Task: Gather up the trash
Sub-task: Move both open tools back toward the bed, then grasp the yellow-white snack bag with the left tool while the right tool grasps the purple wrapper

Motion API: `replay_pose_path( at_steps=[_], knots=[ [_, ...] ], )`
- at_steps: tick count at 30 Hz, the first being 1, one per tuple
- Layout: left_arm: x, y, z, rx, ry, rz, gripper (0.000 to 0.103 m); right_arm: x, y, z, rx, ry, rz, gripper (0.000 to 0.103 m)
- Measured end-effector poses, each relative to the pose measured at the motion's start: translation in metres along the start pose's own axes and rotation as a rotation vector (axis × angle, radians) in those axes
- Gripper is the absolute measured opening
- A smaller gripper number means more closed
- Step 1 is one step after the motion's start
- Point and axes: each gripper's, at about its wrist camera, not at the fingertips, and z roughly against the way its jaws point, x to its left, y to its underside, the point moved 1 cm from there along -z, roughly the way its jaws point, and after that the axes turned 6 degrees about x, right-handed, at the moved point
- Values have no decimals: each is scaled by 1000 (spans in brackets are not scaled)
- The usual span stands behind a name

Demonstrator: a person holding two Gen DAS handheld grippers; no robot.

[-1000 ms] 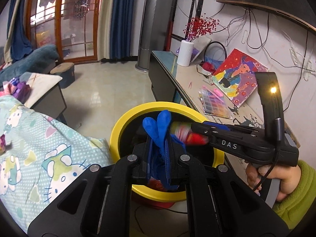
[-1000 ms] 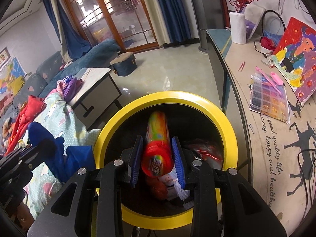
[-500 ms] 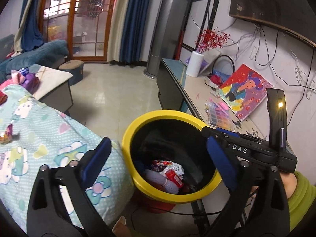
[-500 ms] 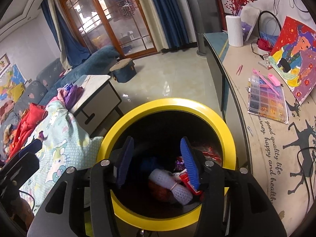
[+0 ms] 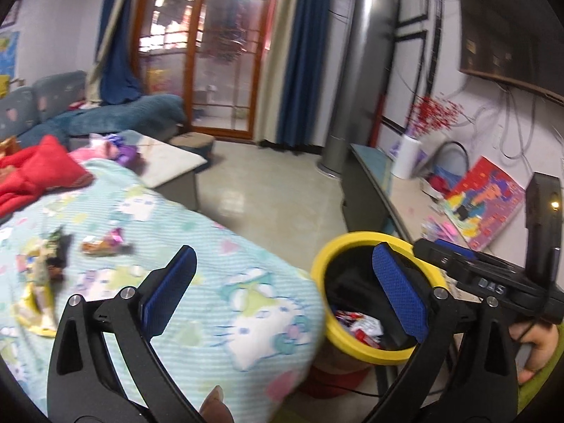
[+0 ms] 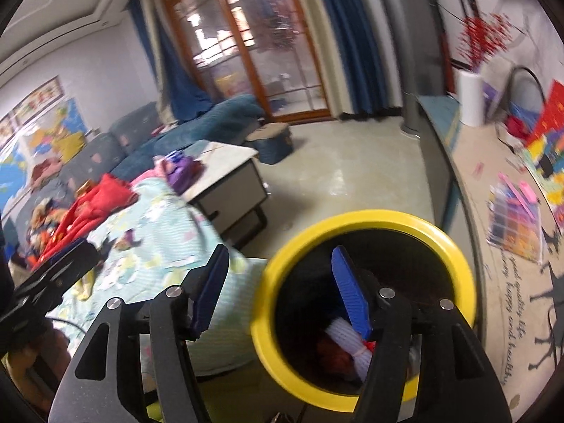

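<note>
A yellow-rimmed black bin (image 5: 352,239) (image 6: 366,218) holds wrappers and a white foam net (image 6: 349,345). My left gripper (image 5: 282,275) stands wide open with nothing between its blue pads, over the blanket's edge to the left of the bin. My right gripper (image 6: 278,282) has its jaws opening, empty, its right pad (image 6: 349,296) over the bin mouth. The right gripper's body (image 5: 493,278) shows at the right of the left wrist view. Loose wrappers (image 5: 102,243) and a yellow packet (image 5: 35,303) lie on the cartoon-print blanket (image 5: 218,268).
A low table (image 6: 229,176) with purple cloth stands beyond the blanket. Red clothing (image 5: 38,172) lies at the left. A long counter (image 6: 500,211) with a bead box, a painting and a white vase runs along the right wall. A sofa and glass doors are behind.
Both grippers let go over the bin: the left dropped a blue glove, the right a red tube, and both opened. Both then rose and swung left toward the blanket.
</note>
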Motion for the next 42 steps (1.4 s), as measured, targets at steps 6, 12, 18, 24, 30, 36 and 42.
replay_pose_path(
  at_steps=[6, 12, 18, 24, 30, 36, 42],
  knots=[
    [33, 2, 15, -40, -94, 39, 92, 38, -3, -8, 27, -61, 64, 64],
    [70, 5, 29, -65, -168, 103, 92, 77, -7, -18, 51, -106, 128, 66],
    [114, 5, 43, -82, -243, 189, 92, 113, -6, -33, 81, -147, 194, 66],
    [159, 14, 50, -61, -307, 281, 92, 148, -6, -52, 103, -175, 261, 66],
    [193, 24, 49, -12, -351, 340, 92, 179, -11, -76, 141, -212, 288, 66],
    [221, 39, 40, 52, -366, 387, 92, 209, -16, -108, 186, -245, 306, 66],
    [241, 53, 29, 100, -350, 445, 92, 229, -20, -140, 221, -245, 319, 66]
  ],
)
